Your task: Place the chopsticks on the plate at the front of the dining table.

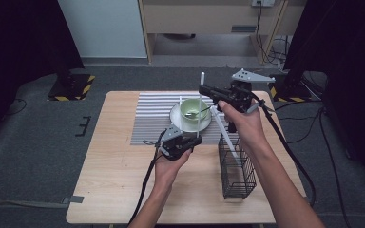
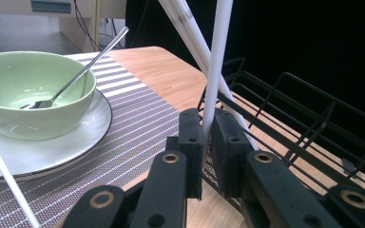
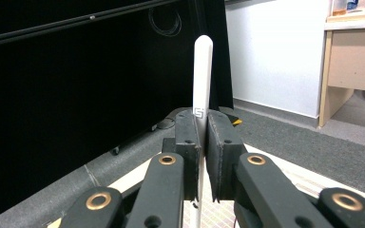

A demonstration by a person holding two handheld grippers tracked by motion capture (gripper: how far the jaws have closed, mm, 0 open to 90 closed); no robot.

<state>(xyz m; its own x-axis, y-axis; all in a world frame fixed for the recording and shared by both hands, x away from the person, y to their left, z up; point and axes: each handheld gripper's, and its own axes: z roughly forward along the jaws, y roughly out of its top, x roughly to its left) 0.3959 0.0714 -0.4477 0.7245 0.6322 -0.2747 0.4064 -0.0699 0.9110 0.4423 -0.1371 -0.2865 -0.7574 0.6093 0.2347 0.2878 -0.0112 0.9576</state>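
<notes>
A white chopstick [image 1: 199,111] stands upright over the near rim of the white plate [image 1: 178,121]. My right gripper [image 1: 203,89] is shut on it close to its rounded top [image 3: 202,71]. My left gripper [image 1: 196,140] is shut on a white stick [image 2: 217,61] low down, its jaws [image 2: 207,121] pressed against both sides; it looks like the same stick. The right gripper's jaws [image 3: 202,118] pinch the stick at its printed mark. Beyond the stick, two more white chopsticks [image 2: 190,33] lean out of the black wire basket [image 2: 290,118].
A green bowl [image 1: 192,109] with a metal spoon [image 2: 85,69] sits on the plate, on a striped placemat [image 1: 152,118]. Another white stick [image 2: 4,175] crosses the plate's near rim. The wire basket [image 1: 237,175] stands at the table's right. Bare wood [image 1: 114,180] lies left and in front.
</notes>
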